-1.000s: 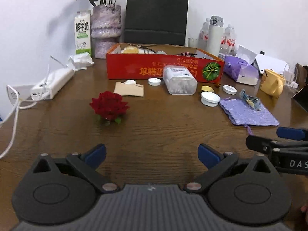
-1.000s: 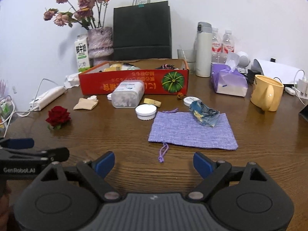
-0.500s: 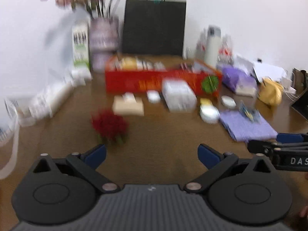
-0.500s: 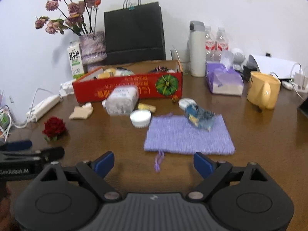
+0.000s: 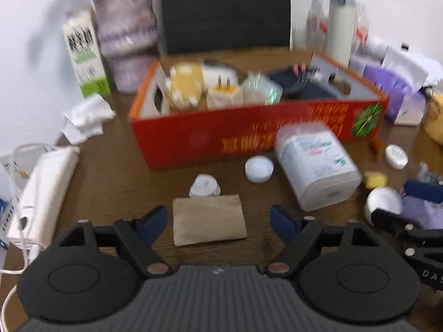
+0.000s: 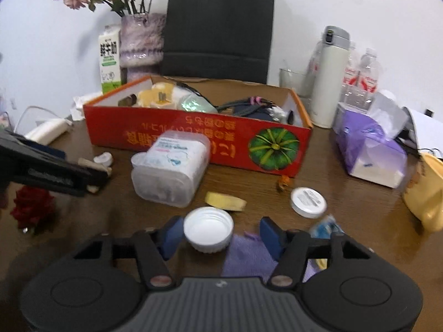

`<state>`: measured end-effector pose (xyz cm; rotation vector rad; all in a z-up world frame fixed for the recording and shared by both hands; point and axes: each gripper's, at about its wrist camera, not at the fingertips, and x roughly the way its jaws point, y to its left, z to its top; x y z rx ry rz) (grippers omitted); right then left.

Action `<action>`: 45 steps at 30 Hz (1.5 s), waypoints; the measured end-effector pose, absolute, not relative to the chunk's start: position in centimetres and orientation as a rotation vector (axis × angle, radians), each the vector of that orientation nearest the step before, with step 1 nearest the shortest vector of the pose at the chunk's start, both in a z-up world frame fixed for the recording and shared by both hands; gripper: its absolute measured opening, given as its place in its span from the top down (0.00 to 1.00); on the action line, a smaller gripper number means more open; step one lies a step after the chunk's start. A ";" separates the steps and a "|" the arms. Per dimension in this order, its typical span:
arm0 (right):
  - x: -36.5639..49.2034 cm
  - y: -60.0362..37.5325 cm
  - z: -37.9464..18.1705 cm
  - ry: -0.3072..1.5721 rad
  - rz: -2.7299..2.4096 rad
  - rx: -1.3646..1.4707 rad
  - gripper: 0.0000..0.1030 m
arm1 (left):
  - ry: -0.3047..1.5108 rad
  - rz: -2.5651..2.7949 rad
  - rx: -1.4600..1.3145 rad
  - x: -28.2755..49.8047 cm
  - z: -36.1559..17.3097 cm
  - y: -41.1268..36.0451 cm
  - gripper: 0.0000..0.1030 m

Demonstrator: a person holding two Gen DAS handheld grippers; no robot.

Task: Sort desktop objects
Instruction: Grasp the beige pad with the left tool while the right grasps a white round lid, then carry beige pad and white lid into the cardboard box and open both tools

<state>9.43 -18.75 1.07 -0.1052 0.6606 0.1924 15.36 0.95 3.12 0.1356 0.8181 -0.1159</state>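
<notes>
A red cardboard box stands mid-table with several items inside. My left gripper is open around a flat tan pouch lying on the wood. My right gripper is open around a white screw lid, with the purple cloth bag under its right finger. A clear plastic tub lies on its side in front of the box. Small white caps, a yellow piece and a round tin lid lie nearby.
A red rose lies at the left. A white power strip, milk carton, vase, black paper bag, thermos, purple tissue pack and yellow mug ring the box.
Both grippers moved forward toward the box. The left passed the rose and now brackets the tan pouch. The right now brackets the white lid over the purple bag.
</notes>
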 end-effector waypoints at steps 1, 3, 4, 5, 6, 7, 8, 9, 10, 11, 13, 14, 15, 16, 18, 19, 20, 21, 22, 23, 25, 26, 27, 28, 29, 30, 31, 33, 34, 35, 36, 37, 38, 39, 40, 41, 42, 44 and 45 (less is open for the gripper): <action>9.8 -18.6 0.8 0.676 0.206 -0.112 0.59 | 0.832 -0.113 0.134 15.7 2.8 1.1 0.20; 9.9 -18.1 0.4 0.681 0.217 -0.124 0.62 | 0.854 -0.117 0.121 16.4 2.2 1.4 0.32; 9.7 -17.9 0.3 0.668 0.220 -0.137 0.62 | 0.851 -0.130 0.097 16.4 2.1 1.7 0.36; 9.5 -17.8 0.2 0.663 0.230 -0.142 0.62 | 0.852 -0.136 0.084 16.4 2.2 1.8 0.43; 9.4 -17.7 0.3 0.663 0.247 -0.139 0.62 | 0.847 -0.132 0.089 16.4 2.2 1.8 0.59; 9.3 -17.7 0.4 0.664 0.265 -0.130 0.62 | 0.841 -0.132 0.095 16.3 2.2 1.7 0.69; 9.1 -17.8 0.5 0.660 0.282 -0.114 0.62 | 0.840 -0.138 0.098 16.1 2.3 1.5 0.82; 8.9 -17.8 0.7 0.653 0.303 -0.101 0.62 | 0.839 -0.140 0.106 15.9 2.3 1.2 0.85; 8.6 -17.8 0.9 0.645 0.317 -0.096 0.62 | 0.835 -0.138 0.117 15.6 2.4 0.9 0.87; 8.3 -17.7 1.3 0.632 0.325 -0.096 0.62 | 0.830 -0.138 0.116 15.3 2.4 0.7 0.89; 7.5 -17.6 2.2 0.600 0.333 -0.100 0.62 | 0.794 -0.145 0.088 14.1 3.2 0.5 0.89; 7.1 -17.7 2.7 0.586 0.337 -0.097 0.62 | 0.757 -0.150 0.079 13.0 4.0 0.4 0.89; 6.6 -17.8 3.1 0.574 0.338 -0.092 0.62 | 0.717 -0.155 0.076 11.8 5.0 0.2 0.89; 6.1 -18.0 3.6 0.565 0.336 -0.085 0.62 | 0.686 -0.159 0.073 10.6 5.8 -0.1 0.89; 5.1 -18.3 4.2 0.555 0.330 -0.073 0.62 | 0.630 -0.185 0.056 8.3 7.4 -0.6 0.89; 4.5 -18.5 4.5 0.551 0.325 -0.069 0.62 | 0.613 -0.196 0.043 7.4 8.1 -0.8 0.89; 4.0 -18.7 4.7 0.547 0.321 -0.067 0.62 | 0.600 -0.208 0.025 6.5 8.6 -0.9 0.89; 3.2 -19.0 4.9 0.541 0.317 -0.065 0.62 | 0.591 -0.226 0.008 5.7 9.1 -1.0 0.89; 2.5 -19.2 5.0 0.538 0.312 -0.064 0.62 | 0.588 -0.237 -0.003 5.0 9.4 -1.1 0.89; 1.7 -19.5 5.1 0.537 0.306 -0.062 0.62 | 0.581 -0.242 -0.010 4.3 9.5 -1.3 0.89; 0.0 -19.9 5.4 0.536 0.291 -0.060 0.62 | 0.564 -0.251 -0.019 2.7 9.7 -1.6 0.89; -0.8 -20.1 5.5 0.534 0.283 -0.062 0.62 | 0.559 -0.262 -0.025 1.8 9.8 -1.7 0.89; -1.6 -20.3 5.6 0.528 0.276 -0.064 0.62 | 0.556 -0.275 -0.031 1.0 9.8 -1.7 0.89; -2.4 -20.6 5.8 0.517 0.271 -0.065 0.62 | 0.554 -0.281 -0.039 0.2 9.8 -1.7 0.89; -3.3 -20.9 5.8 0.504 0.269 -0.067 0.62 | 0.550 -0.282 -0.045 -0.6 9.7 -1.7 0.89; -4.1 -21.1 5.9 0.492 0.266 -0.068 0.62 | 0.546 -0.271 -0.051 -1.5 9.5 -1.6 0.89; -4.9 -21.4 5.9 0.478 0.260 -0.068 0.62 | 0.541 -0.250 -0.052 -2.4 9.1 -1.6 0.89; -6.5 -21.8 5.9 0.456 0.247 -0.059 0.62 | 0.517 -0.219 -0.026 -4.3 8.0 -1.8 0.89; -7.3 -22.0 5.9 0.449 0.240 -0.052 0.62 | 0.508 -0.204 -0.020 -5.1 7.4 -1.7 0.89; -8.0 -22.1 5.8 0.442 0.233 -0.047 0.62 | 0.513 -0.190 -0.032 -5.8 6.8 -1.5 0.89; -8.9 -22.1 5.7 0.424 0.222 -0.045 0.62 | 0.529 -0.183 -0.061 -6.4 6.1 -1.2 0.89; -9.4 -22.1 5.6 0.414 0.212 -0.048 0.62 | 0.541 -0.176 -0.086 -7.0 5.5 -0.8 0.89; -9.8 -22.1 5.3 0.412 0.199 -0.051 0.62 | 0.542 -0.165 -0.091 -7.7 4.9 -0.7 0.89; -10.2 -22.2 5.1 0.414 0.192 -0.049 0.62 | 0.530 -0.151 -0.084 -8.6 4.4 -0.7 0.89; -10.6 -22.2 4.8 0.415 0.190 -0.041 0.62 | 0.512 -0.141 -0.074 -9.5 4.1 -0.7 0.89; -11.0 -22.1 4.5 0.418 0.186 -0.036 0.62 | 0.493 -0.137 -0.070 -10.2 3.9 -0.7 0.89; -11.4 -22.0 4.2 0.422 0.184 -0.032 0.62 | 0.472 -0.133 -0.069 -10.9 3.8 -0.7 0.89; -12.3 -21.8 3.5 0.421 0.181 -0.028 0.62 | 0.446 -0.128 -0.061 -11.8 3.7 -0.6 0.89; -12.8 -21.5 3.2 0.417 0.182 -0.030 0.62 | 0.439 -0.126 -0.053 -12.0 3.6 -0.6 0.89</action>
